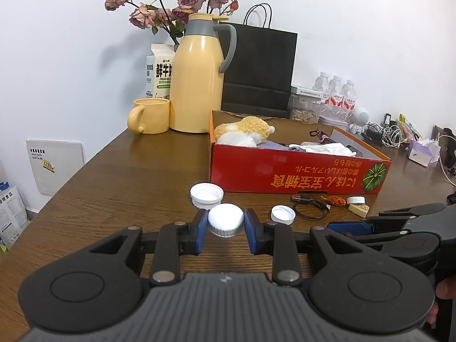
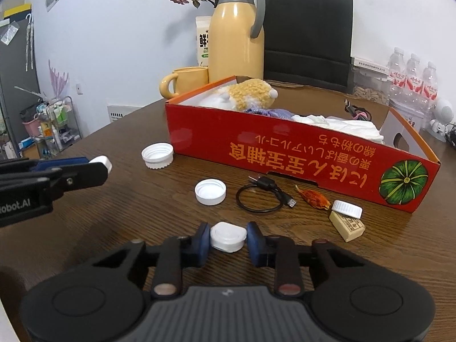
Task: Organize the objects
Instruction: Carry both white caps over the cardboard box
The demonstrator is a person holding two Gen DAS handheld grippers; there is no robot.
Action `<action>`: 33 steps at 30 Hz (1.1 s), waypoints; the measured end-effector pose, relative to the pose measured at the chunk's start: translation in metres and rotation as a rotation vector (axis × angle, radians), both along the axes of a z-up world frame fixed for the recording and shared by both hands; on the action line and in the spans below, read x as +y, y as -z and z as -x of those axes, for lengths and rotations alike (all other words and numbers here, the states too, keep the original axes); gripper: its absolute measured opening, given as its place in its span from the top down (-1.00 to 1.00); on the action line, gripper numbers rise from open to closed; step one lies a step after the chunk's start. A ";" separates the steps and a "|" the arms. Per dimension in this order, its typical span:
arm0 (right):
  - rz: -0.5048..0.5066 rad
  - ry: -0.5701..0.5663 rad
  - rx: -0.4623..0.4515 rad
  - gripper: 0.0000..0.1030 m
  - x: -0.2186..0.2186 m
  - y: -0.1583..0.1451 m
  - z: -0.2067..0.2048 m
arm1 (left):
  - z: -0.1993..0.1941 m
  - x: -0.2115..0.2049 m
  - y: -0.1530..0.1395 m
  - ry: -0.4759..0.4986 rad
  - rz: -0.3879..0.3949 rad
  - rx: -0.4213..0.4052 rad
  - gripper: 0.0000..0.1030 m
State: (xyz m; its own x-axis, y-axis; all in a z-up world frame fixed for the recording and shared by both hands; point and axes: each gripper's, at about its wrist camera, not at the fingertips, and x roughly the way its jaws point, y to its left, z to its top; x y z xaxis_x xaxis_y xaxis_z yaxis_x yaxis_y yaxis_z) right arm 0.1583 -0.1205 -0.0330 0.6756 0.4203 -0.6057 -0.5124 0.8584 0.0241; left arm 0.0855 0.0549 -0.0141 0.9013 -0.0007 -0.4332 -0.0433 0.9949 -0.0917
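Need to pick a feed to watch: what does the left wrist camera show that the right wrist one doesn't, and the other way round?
Only the left wrist view shows the tangle of cables and tissue pack far right on the table. Only the right wrist view shows the storage rack beside the table. Both show the red box, the yellow jug, the loose caps and the black cable loop. Each gripper, left and right, is closed on a white cap.
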 end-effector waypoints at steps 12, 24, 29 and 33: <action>-0.055 0.000 -0.072 0.48 -0.011 -0.020 0.002 | -0.012 -0.013 -0.016 0.033 -0.018 -0.038 0.45; -0.086 0.036 -0.189 0.48 -0.022 -0.056 -0.033 | -0.057 -0.036 -0.047 0.056 -0.023 -0.100 0.45; -0.104 0.056 -0.223 0.48 -0.025 -0.065 -0.055 | -0.084 -0.043 -0.057 0.055 -0.018 -0.117 0.45; -0.116 0.074 -0.242 0.48 -0.028 -0.070 -0.073 | -0.103 -0.050 -0.060 0.048 -0.006 -0.122 0.45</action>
